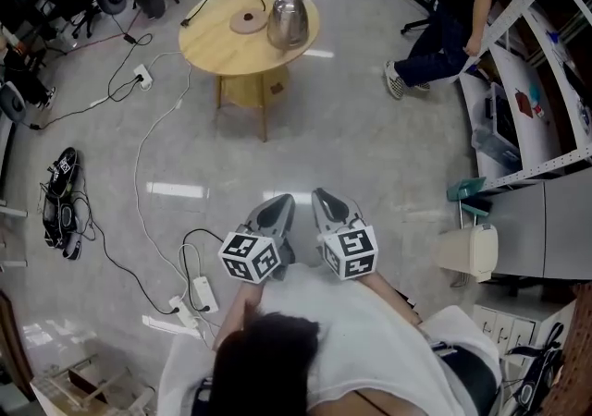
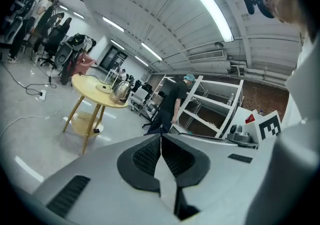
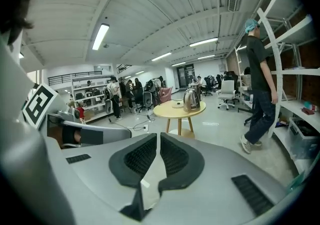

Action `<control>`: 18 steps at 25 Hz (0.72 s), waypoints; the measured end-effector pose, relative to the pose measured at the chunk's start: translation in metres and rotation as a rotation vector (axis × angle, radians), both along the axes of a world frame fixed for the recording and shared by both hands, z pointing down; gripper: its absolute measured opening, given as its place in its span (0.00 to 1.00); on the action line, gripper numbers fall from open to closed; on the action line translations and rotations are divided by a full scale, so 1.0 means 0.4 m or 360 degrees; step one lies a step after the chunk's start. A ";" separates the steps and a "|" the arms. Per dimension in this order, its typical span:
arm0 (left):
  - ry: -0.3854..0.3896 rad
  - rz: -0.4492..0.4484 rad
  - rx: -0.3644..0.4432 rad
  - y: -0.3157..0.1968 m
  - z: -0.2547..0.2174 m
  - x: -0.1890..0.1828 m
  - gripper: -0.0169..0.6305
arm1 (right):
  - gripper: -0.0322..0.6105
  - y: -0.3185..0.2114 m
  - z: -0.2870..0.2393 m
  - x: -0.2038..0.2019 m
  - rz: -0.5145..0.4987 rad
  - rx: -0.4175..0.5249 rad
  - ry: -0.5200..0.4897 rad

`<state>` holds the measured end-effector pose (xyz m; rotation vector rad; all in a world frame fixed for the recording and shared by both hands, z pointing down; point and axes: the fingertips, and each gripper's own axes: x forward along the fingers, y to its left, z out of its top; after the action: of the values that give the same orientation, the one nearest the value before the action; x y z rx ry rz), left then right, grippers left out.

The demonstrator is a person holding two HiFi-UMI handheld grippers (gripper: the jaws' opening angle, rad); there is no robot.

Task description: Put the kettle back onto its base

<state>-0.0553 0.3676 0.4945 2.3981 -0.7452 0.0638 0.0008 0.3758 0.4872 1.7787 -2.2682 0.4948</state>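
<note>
Kettle point(image 1: 288, 20) sits on the table point(image 1: 213, 52) beside its base point(image 1: 249, 21), far from the left gripper point(image 1: 281, 203) and right gripper point(image 1: 324, 196), whose fingers are clenched empty, so this looks like the approach, with opening for the handle next.

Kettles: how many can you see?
1: the shiny steel kettle stands on the round wooden table, beside its flat round base, not on it. Others may be hidden.

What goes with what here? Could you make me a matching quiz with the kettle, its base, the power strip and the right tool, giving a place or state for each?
1 kettle
2 base
3 power strip
4 right tool

A lying on the floor
B shut, nothing in it
C shiny, upright on the table
D flat disc on the table, nothing on it

Pairs: 1-C, 2-D, 3-A, 4-B
</note>
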 end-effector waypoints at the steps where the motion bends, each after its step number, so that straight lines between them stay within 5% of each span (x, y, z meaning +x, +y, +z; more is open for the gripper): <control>1: -0.0004 0.0008 -0.0005 -0.021 0.004 0.001 0.07 | 0.10 -0.023 0.002 -0.002 -0.0007 -0.0006 -0.0001; 18: -0.0085 0.0209 0.0022 -0.338 -0.005 -0.044 0.07 | 0.10 -0.334 0.043 -0.084 0.0000 -0.0167 -0.0041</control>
<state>-0.0730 0.2324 0.4923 2.4646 -0.6131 0.1775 -0.0330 0.2424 0.5042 1.7310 -2.2157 0.6285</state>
